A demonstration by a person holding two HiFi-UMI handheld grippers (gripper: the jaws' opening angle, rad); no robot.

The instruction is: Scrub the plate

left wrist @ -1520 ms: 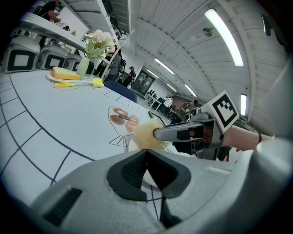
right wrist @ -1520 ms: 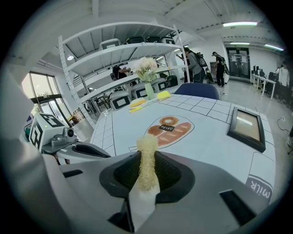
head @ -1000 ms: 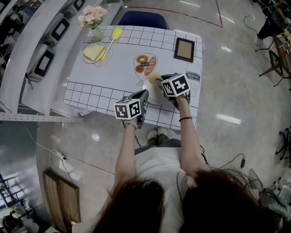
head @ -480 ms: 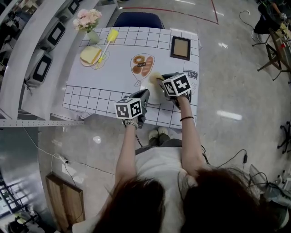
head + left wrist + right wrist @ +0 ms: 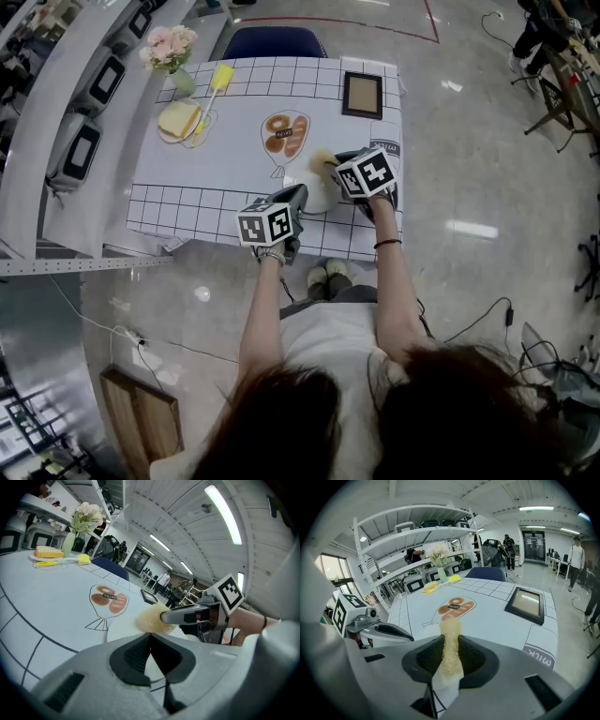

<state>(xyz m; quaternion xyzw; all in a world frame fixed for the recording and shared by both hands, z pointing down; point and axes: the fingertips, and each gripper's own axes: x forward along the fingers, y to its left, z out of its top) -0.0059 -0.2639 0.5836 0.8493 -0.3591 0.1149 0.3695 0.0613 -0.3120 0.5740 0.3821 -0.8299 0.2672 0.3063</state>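
A white plate (image 5: 316, 197) lies near the table's front edge. My left gripper (image 5: 297, 198) is shut on its near rim; in the left gripper view the jaws (image 5: 150, 637) meet over the plate (image 5: 123, 625). My right gripper (image 5: 329, 167) is shut on a pale yellow fibrous scrubber (image 5: 321, 158), holding it over the plate's far side. The scrubber (image 5: 451, 645) stands upright between the right jaws. In the left gripper view the scrubber (image 5: 150, 619) rests on the plate at the right gripper's tip (image 5: 165, 617).
The white grid tablecloth (image 5: 187, 202) carries a printed bread drawing (image 5: 285, 132). A dark picture frame (image 5: 362, 94) lies at the back right. A flower vase (image 5: 170, 53), a yellow brush (image 5: 217, 82) and a yellow block on a dish (image 5: 179, 119) sit back left. A blue chair (image 5: 275, 41) stands behind.
Both grippers keep their places on the plate and scrubber. Only the head view has shifted slightly, so the table appears a little further left.
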